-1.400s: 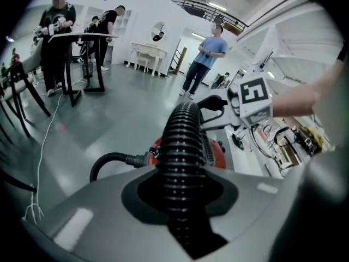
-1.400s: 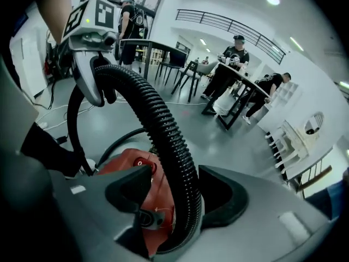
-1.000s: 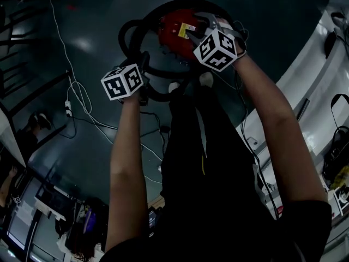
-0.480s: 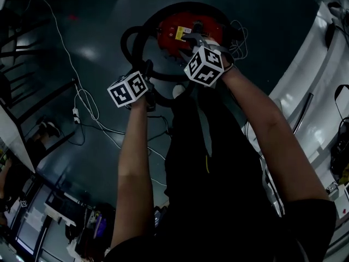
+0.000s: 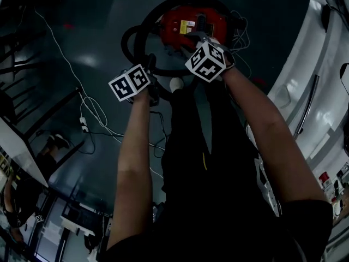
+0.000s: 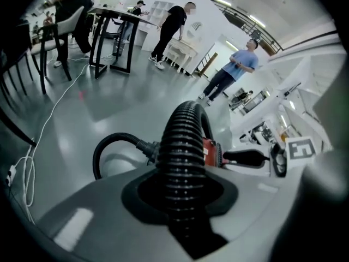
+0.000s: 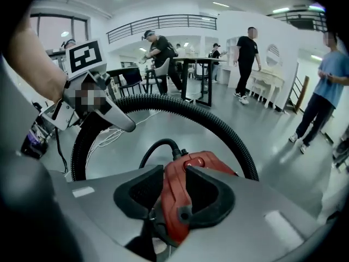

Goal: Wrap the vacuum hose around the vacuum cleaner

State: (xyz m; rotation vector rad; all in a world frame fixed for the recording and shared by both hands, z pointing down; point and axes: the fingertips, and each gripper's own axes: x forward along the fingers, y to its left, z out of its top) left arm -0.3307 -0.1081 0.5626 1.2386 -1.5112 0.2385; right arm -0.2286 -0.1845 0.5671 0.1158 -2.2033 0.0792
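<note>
A red vacuum cleaner (image 5: 188, 23) stands on the grey floor with its black ribbed hose (image 5: 143, 31) looped around it. My left gripper (image 5: 151, 67) is shut on the hose (image 6: 182, 152), which runs up between its jaws toward the red body (image 6: 211, 152). My right gripper (image 5: 194, 37) is over the top of the vacuum. Its jaws have just been closing and now grip the red handle (image 7: 180, 192) between their pads. In the right gripper view the hose (image 7: 180, 105) arches over the vacuum, and the left gripper (image 7: 122, 125) holds it at the left.
A white cable (image 5: 82, 100) with a power strip (image 5: 83, 124) trails across the floor to the left. A white curved structure (image 5: 316, 81) borders the right side. Black tables (image 6: 112, 37) and several standing people are farther off.
My right gripper has shifted left over the vacuum's top and rolled. The left gripper still holds the hose in about the same place.
</note>
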